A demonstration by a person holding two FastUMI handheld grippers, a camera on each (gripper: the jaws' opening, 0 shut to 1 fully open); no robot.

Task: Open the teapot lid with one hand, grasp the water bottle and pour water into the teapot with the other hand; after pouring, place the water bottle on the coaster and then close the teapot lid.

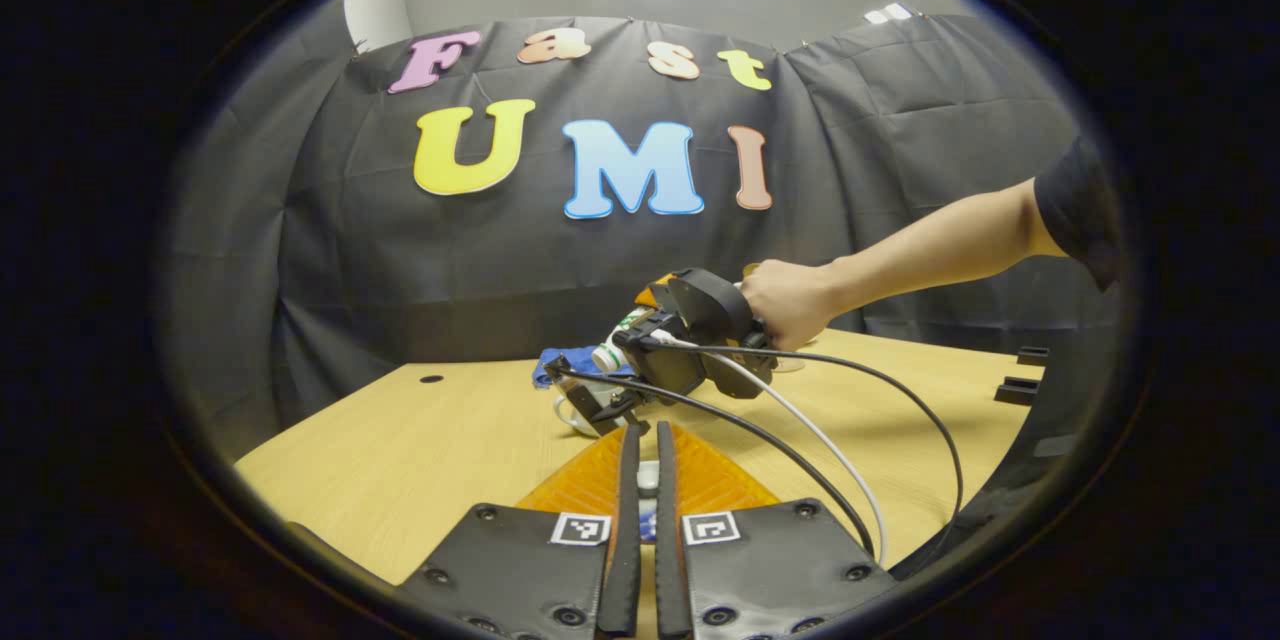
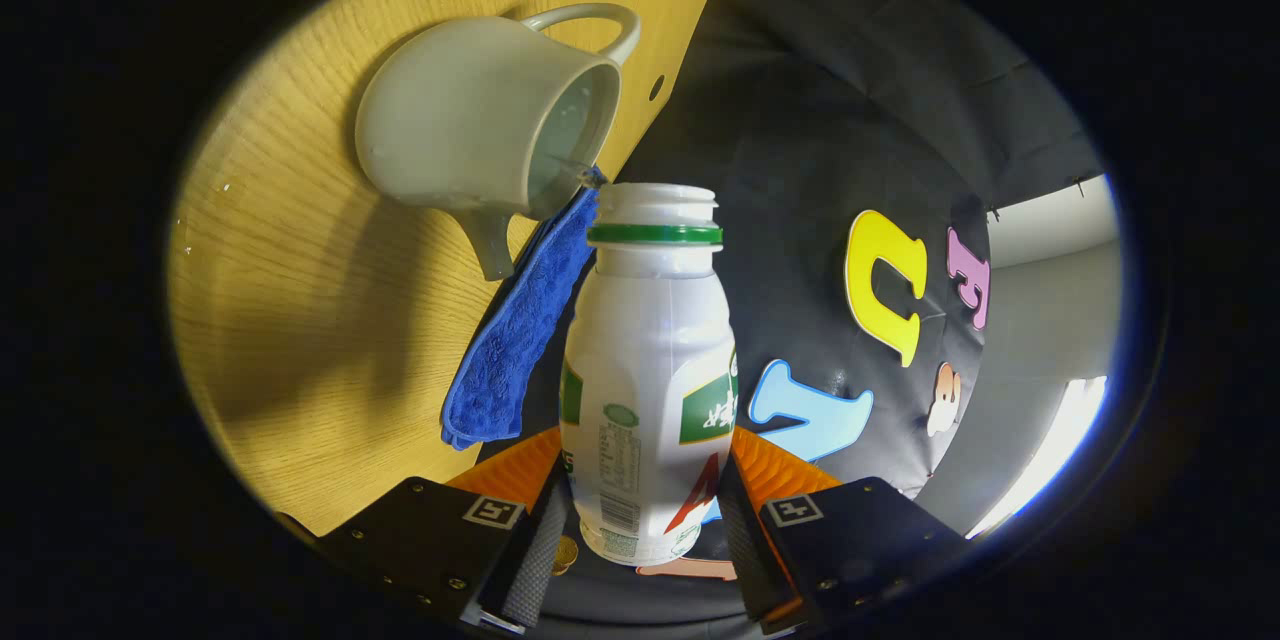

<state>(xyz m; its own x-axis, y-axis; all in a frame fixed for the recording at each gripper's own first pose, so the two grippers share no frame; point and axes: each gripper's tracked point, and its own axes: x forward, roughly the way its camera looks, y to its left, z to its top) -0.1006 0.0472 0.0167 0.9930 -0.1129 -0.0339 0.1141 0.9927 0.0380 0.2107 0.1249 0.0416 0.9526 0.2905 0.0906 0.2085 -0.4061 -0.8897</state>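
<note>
Bottle tipped over the open teapot; lid held by the left gripper.

In the right gripper view, the teapot (image 2: 480,120) is seen on the table (image 2: 290,320), its mouth uncovered, with a blue cloth (image 2: 520,330) beside it; the bottle (image 2: 650,370), uncapped, is clamped between both fingers of the right gripper (image 2: 640,530), its neck brought close to the teapot's rim. In the left gripper view, the left gripper (image 1: 643,480) is closed on a small white lid (image 1: 648,476); farther off, the right gripper is held by a hand (image 1: 790,305), cables (image 1: 820,430) trailing from it.
</note>
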